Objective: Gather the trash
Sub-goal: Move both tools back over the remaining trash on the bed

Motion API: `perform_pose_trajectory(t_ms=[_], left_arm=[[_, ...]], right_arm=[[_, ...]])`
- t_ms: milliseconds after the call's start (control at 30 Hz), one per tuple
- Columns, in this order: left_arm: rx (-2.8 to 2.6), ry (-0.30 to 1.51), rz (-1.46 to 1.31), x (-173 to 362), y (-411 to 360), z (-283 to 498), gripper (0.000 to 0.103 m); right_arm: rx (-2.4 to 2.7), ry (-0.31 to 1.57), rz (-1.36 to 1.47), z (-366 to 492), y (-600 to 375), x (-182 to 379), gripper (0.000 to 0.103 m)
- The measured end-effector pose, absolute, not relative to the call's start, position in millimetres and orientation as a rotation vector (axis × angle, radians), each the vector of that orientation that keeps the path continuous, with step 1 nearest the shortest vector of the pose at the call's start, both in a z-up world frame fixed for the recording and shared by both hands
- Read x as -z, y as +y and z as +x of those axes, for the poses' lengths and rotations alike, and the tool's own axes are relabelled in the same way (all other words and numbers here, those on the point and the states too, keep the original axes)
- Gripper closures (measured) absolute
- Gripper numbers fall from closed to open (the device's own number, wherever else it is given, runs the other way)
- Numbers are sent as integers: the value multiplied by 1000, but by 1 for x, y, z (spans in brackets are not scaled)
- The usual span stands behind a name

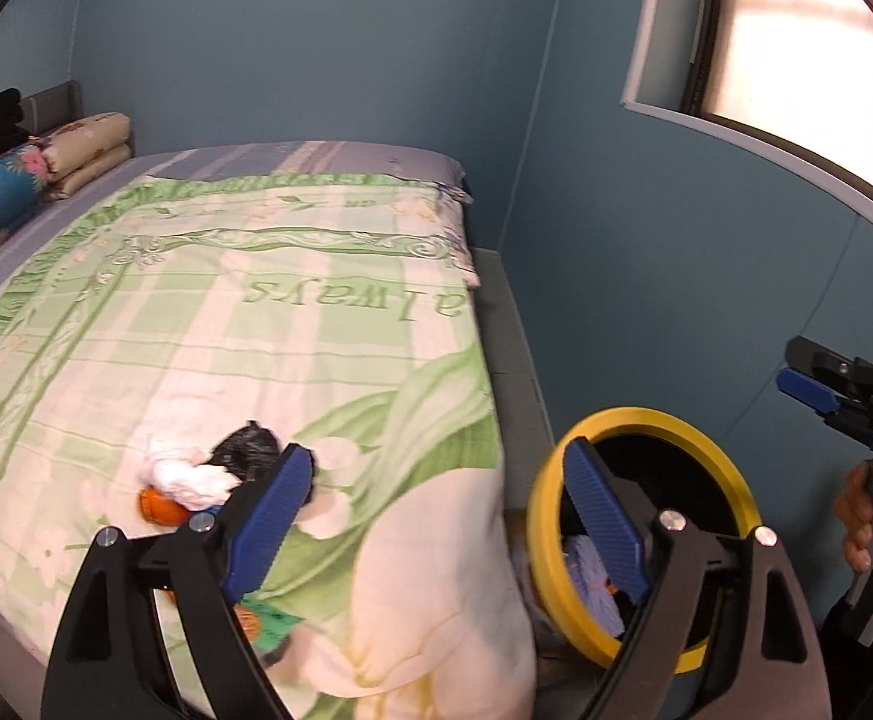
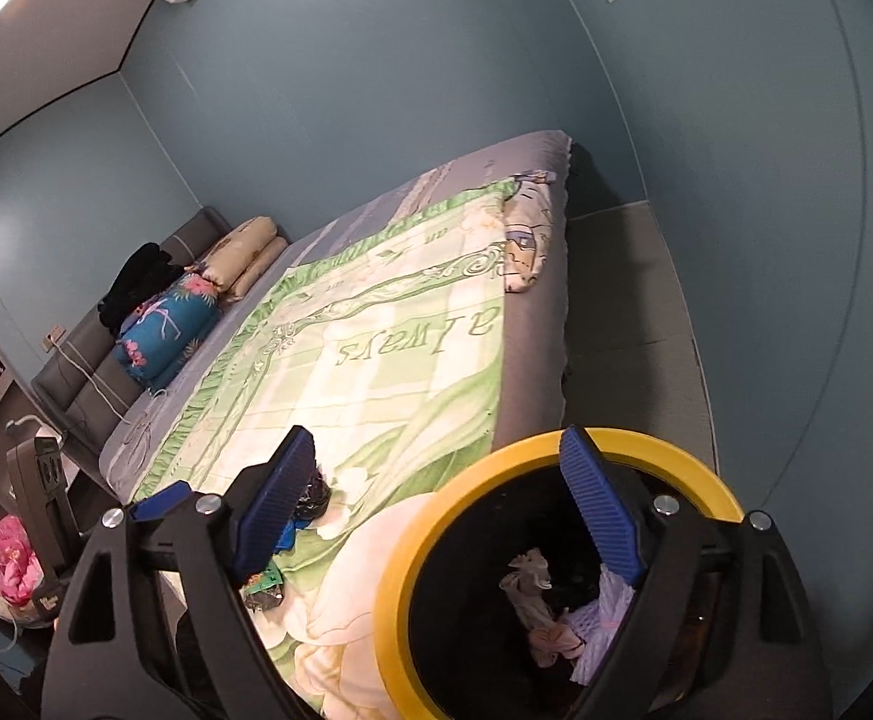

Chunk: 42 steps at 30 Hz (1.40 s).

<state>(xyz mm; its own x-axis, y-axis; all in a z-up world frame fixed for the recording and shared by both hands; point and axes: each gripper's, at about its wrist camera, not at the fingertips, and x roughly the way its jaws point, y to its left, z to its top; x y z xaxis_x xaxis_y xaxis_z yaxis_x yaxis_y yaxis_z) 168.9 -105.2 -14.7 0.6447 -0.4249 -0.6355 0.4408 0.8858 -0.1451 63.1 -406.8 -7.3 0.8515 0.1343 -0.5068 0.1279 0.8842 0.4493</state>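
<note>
Both your claws gape wide, empty. Your left gripper (image 1: pixel 442 516) shows trash (image 1: pixel 196 477) on the quilt (image 1: pixel 256 330), lower left; your right gripper (image 2: pixel 436 510) looks down into the bin (image 2: pixel 406 570), scraps (image 2: pixel 556 606) inside, lower right

Home bedroom: wide bed (image 1: pixel 376 168) against teal walls, folded quilts (image 1: pixel 85 153) at its headboard end, window (image 1: pixel 796 60) on the wall beside it.
</note>
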Motion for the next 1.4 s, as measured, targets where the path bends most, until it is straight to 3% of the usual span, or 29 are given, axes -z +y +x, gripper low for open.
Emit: perform_pose_trajectory(t_ms=[767, 1400], left_arm=[[235, 775, -78, 48, 25, 190, 19], [164, 924, -139, 129, 65, 212, 19]], right_arm=[[-198, 672, 304, 153, -292, -6, 16], [-305, 924, 243, 257, -207, 71, 16]])
